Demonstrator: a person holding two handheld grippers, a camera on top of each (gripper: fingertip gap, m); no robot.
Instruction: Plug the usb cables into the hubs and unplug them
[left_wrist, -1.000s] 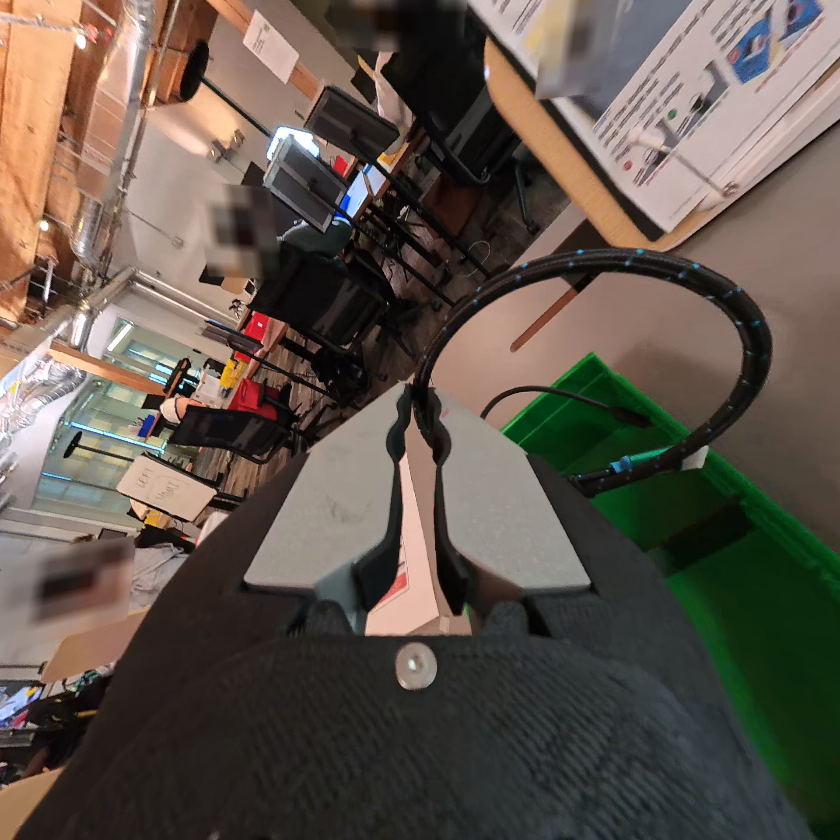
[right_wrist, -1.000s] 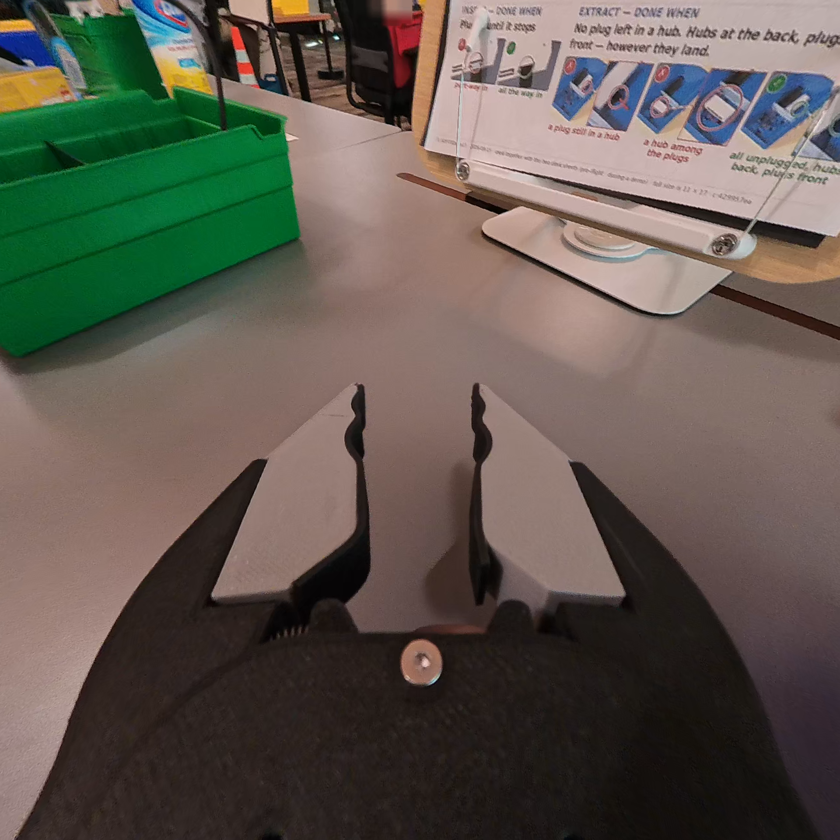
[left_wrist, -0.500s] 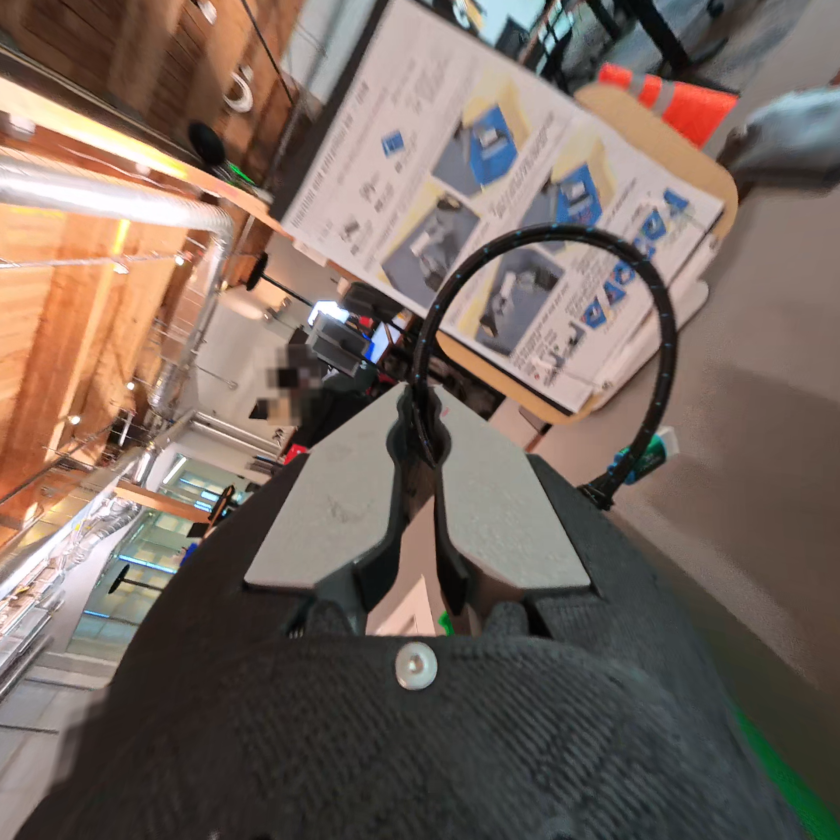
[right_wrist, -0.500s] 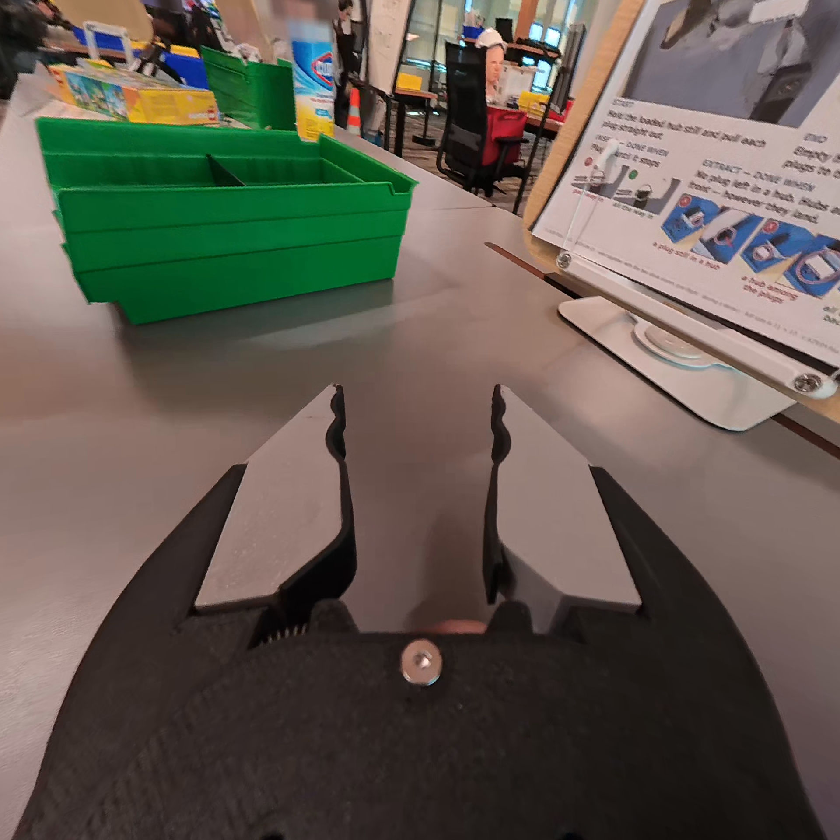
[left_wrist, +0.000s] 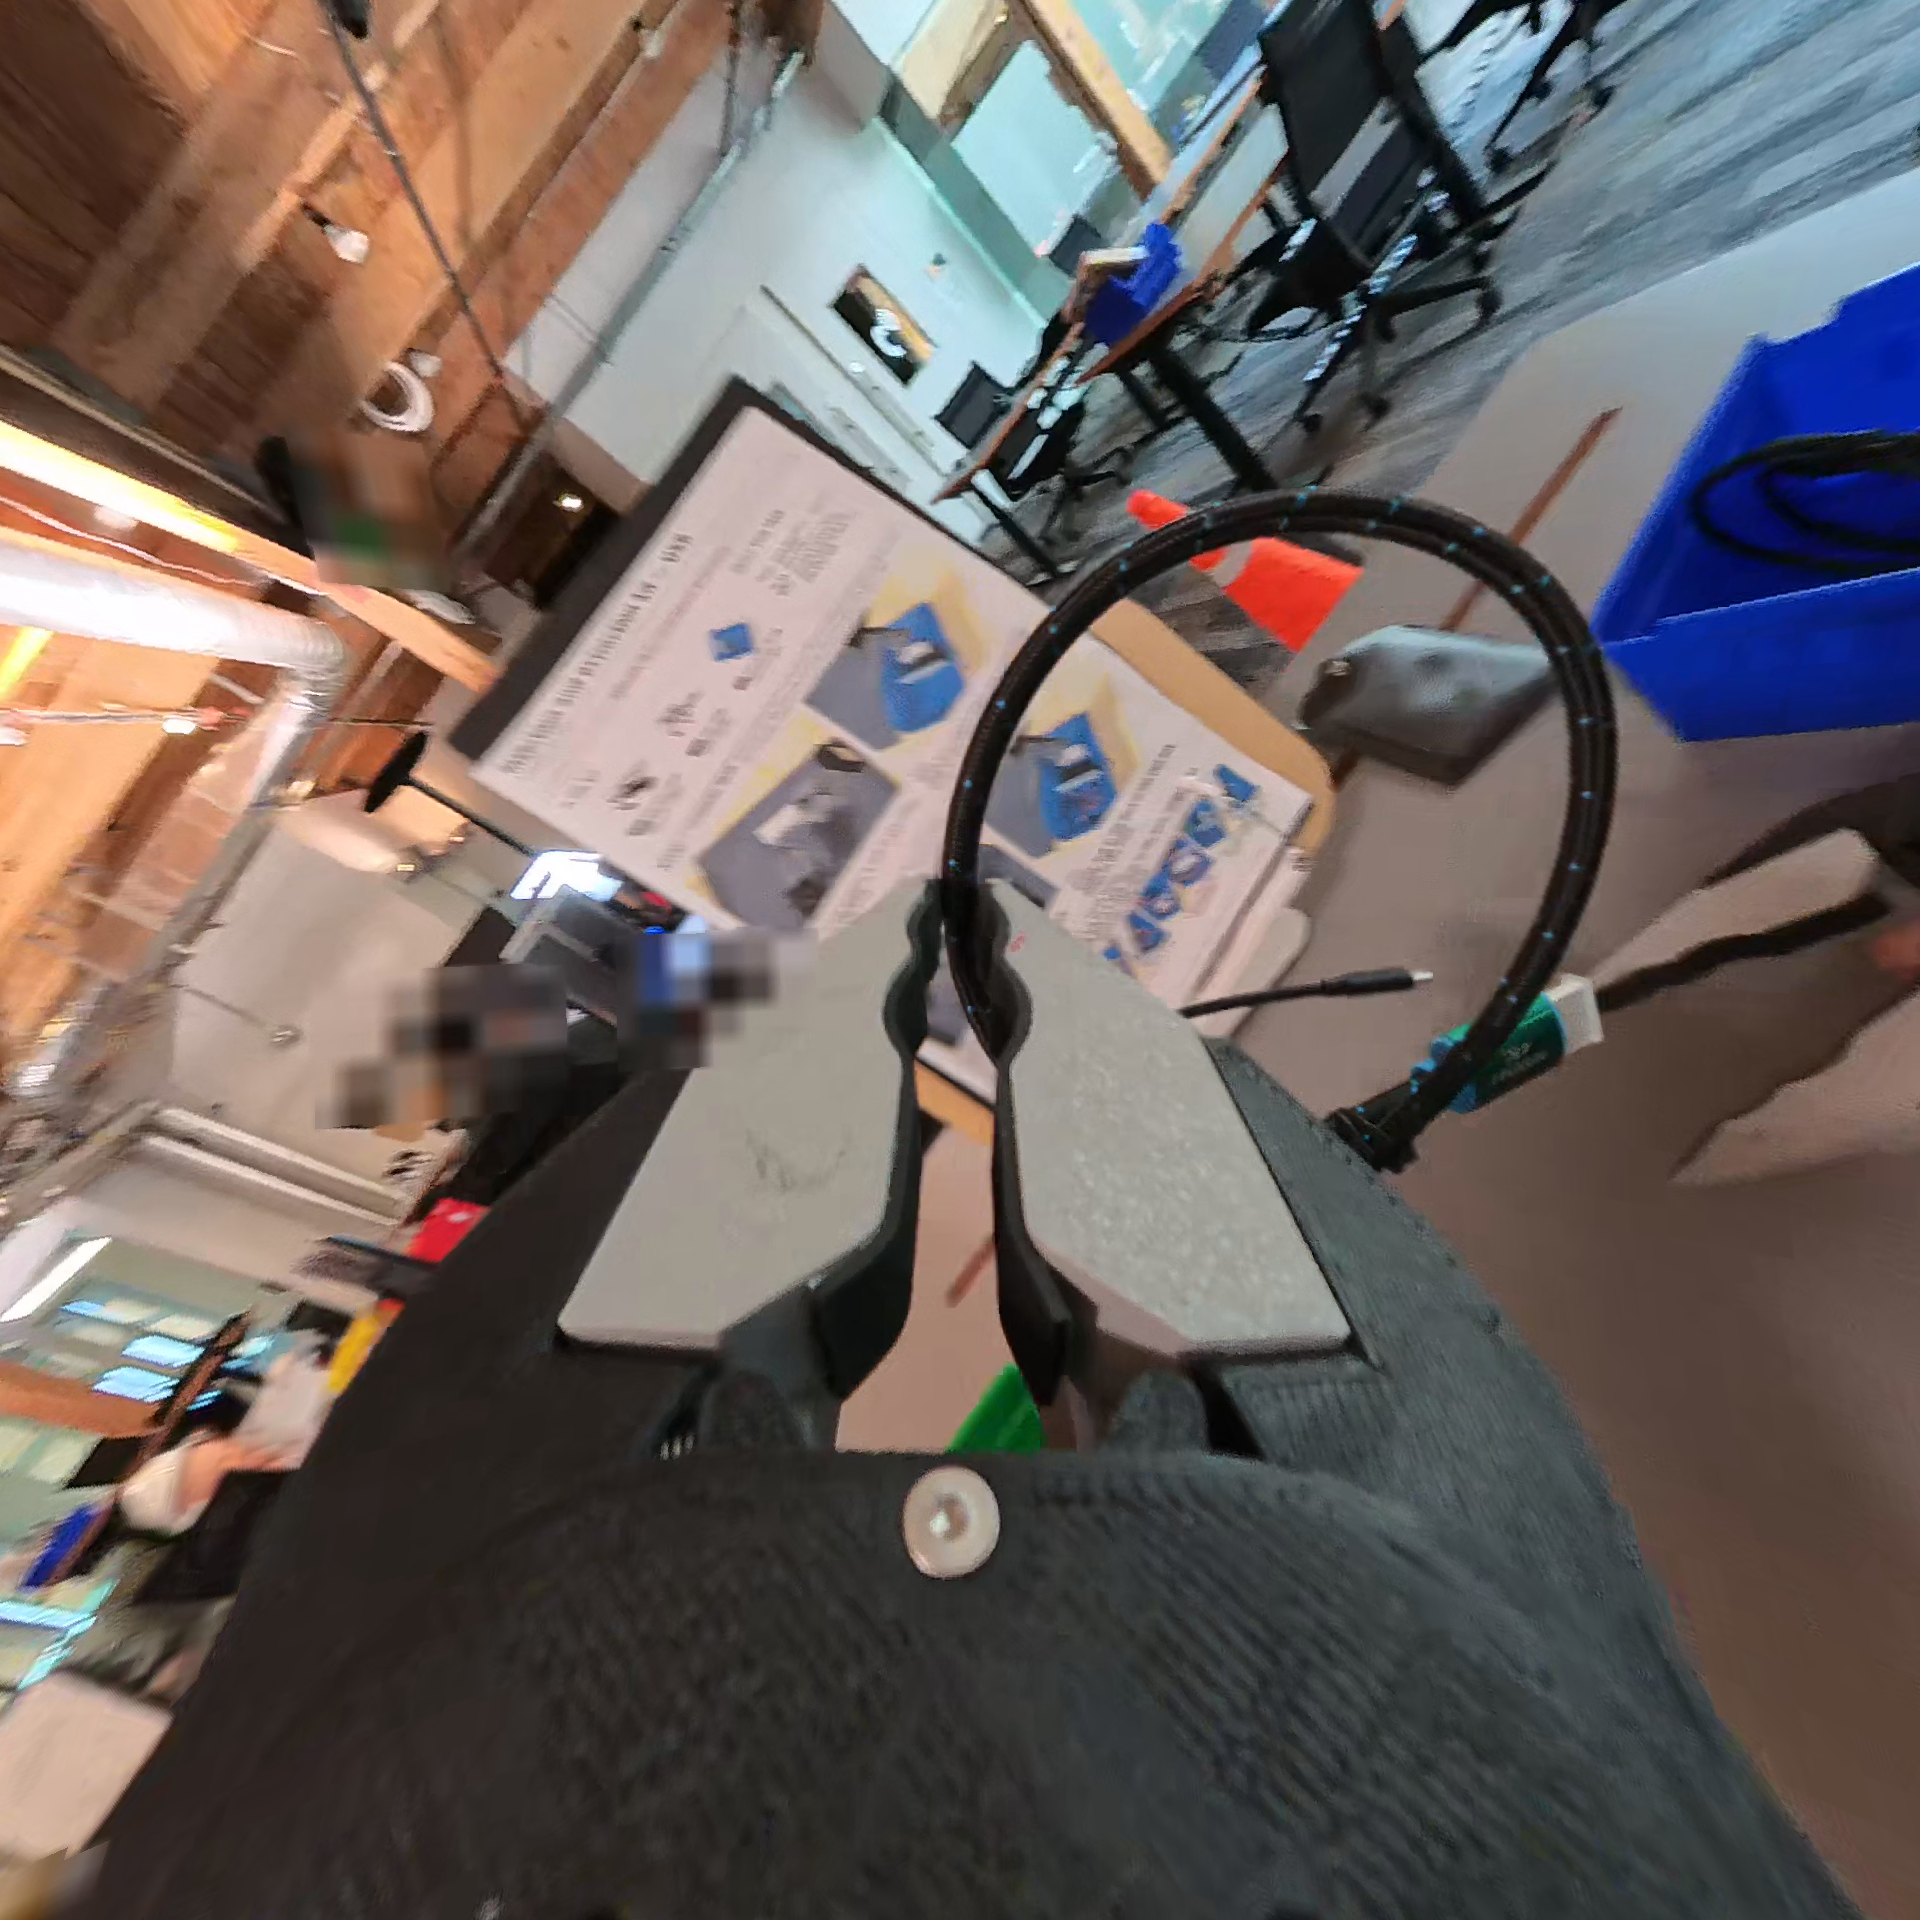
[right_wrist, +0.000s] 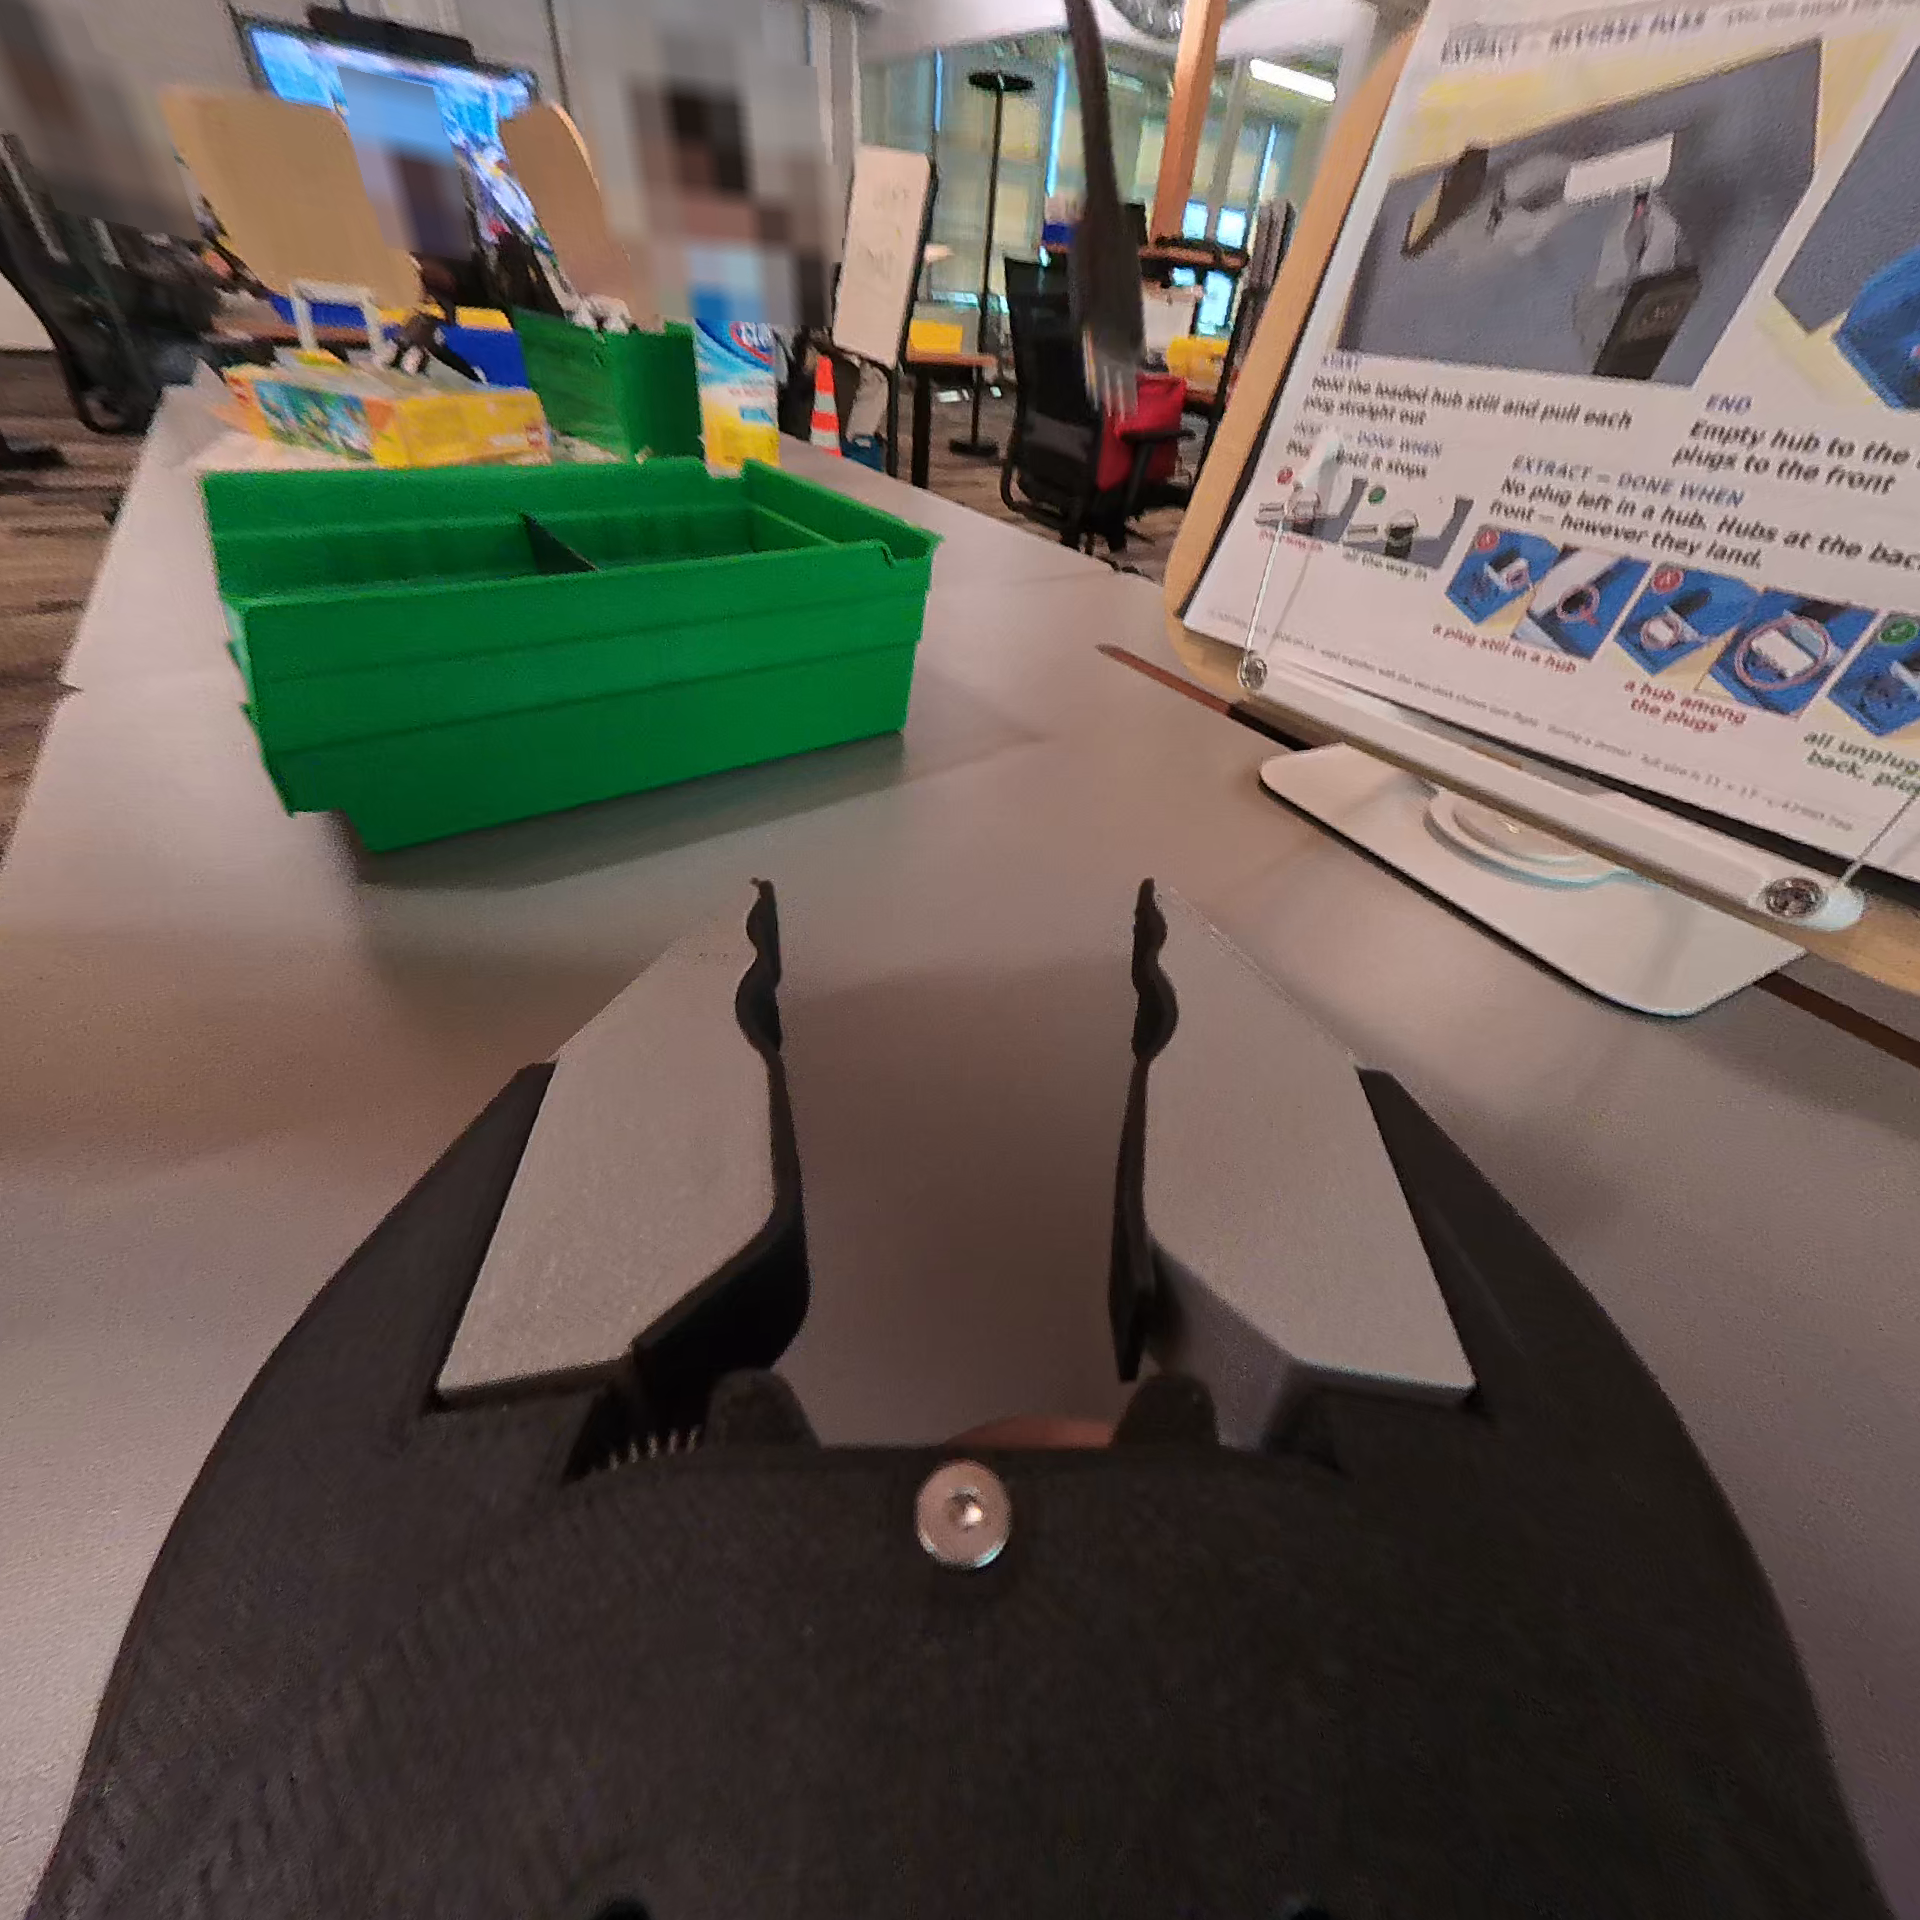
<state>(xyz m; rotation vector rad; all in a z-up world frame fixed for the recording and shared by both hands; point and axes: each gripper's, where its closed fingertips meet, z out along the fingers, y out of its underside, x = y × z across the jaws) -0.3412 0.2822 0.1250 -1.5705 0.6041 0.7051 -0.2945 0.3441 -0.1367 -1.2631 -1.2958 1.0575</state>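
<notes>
My left gripper (left_wrist: 961, 940) is shut on a black braided cable with blue flecks (left_wrist: 1558, 665). The cable arcs up and over to the right and ends in a black strain relief and a green-and-white tagged plug (left_wrist: 1512, 1049), held in the air above the grey table (left_wrist: 1558, 1351). A thin black cable with a small plug tip (left_wrist: 1340, 987) shows behind the arc. My right gripper (right_wrist: 951, 904) is open and empty, low over the grey table (right_wrist: 312, 1039), pointing toward a green divided bin (right_wrist: 571, 634). A blurred dark cable end (right_wrist: 1101, 260) hangs at the top of the right wrist view.
An instruction board on a white stand (right_wrist: 1558, 623) is at the right; it also shows in the left wrist view (left_wrist: 831, 707). A blue bin with cables (left_wrist: 1787, 582) and a dark grey object (left_wrist: 1423, 696) sit far right. Boxes and a wipes tub (right_wrist: 738, 395) lie behind the green bin. One gripper's finger ends stand about 30 cm off the other's.
My left gripper has swung away from the green bin toward the instruction board and blue bin, still holding the cable. My right gripper has opened wider and turned left toward the green bin.
</notes>
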